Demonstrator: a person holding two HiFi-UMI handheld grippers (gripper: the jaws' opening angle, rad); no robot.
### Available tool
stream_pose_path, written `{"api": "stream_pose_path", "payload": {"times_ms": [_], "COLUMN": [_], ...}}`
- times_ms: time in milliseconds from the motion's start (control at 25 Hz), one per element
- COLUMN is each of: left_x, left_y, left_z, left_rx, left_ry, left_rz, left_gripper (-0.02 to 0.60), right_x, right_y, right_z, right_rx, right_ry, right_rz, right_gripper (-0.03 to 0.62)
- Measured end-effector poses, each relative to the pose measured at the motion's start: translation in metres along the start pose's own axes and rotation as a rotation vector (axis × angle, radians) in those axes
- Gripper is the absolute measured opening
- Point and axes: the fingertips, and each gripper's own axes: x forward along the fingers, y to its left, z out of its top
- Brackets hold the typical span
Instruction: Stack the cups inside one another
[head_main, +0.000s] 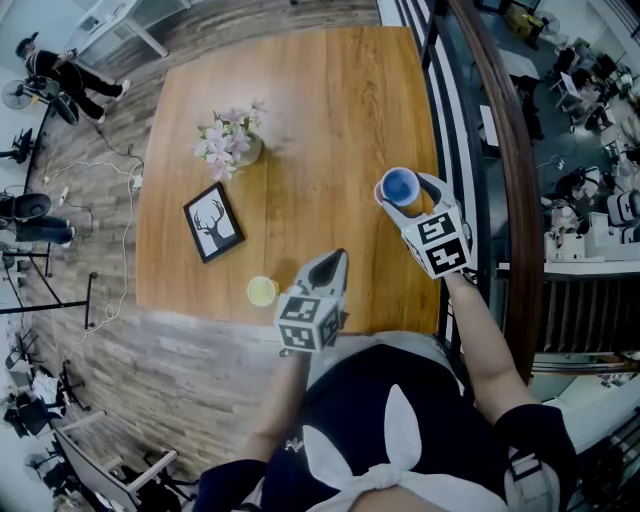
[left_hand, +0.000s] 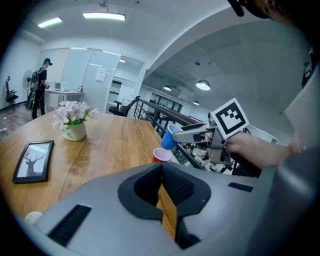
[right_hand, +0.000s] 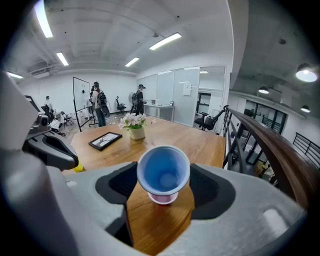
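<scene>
My right gripper (head_main: 400, 192) is shut on a blue cup (head_main: 398, 186), held upright above the table near its right edge. Just under it stands a red cup (left_hand: 161, 155); in the right gripper view only the red cup's rim (right_hand: 163, 199) shows below the blue cup (right_hand: 163, 170). A small yellow cup (head_main: 262, 291) stands near the table's front edge. My left gripper (head_main: 335, 258) hovers to the right of it, shut, with nothing in its jaws. In the left gripper view the blue cup (left_hand: 171, 136) tilts a little in the right gripper's fingers (left_hand: 192, 134).
A wooden table (head_main: 330, 110) holds a flower pot (head_main: 232, 140) and a black picture frame (head_main: 213, 222) on its left half. A dark railing (head_main: 510, 170) runs just beyond the table's right edge. People stand far off in the room.
</scene>
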Motion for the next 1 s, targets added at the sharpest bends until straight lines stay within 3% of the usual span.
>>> {"api": "stream_pose_path", "payload": {"times_ms": [1000], "left_x": [-0.007], "left_y": [0.008], "left_z": [-0.017], "left_rx": [-0.006], "left_ry": [0.006], "left_rz": [0.014], "left_gripper": [0.018], "right_x": [0.04], "right_y": [0.004], "right_z": [-0.041], "right_rx": [0.032], "right_ry": [0.095], "right_rz": [0.062], "right_gripper": [0.324]}}
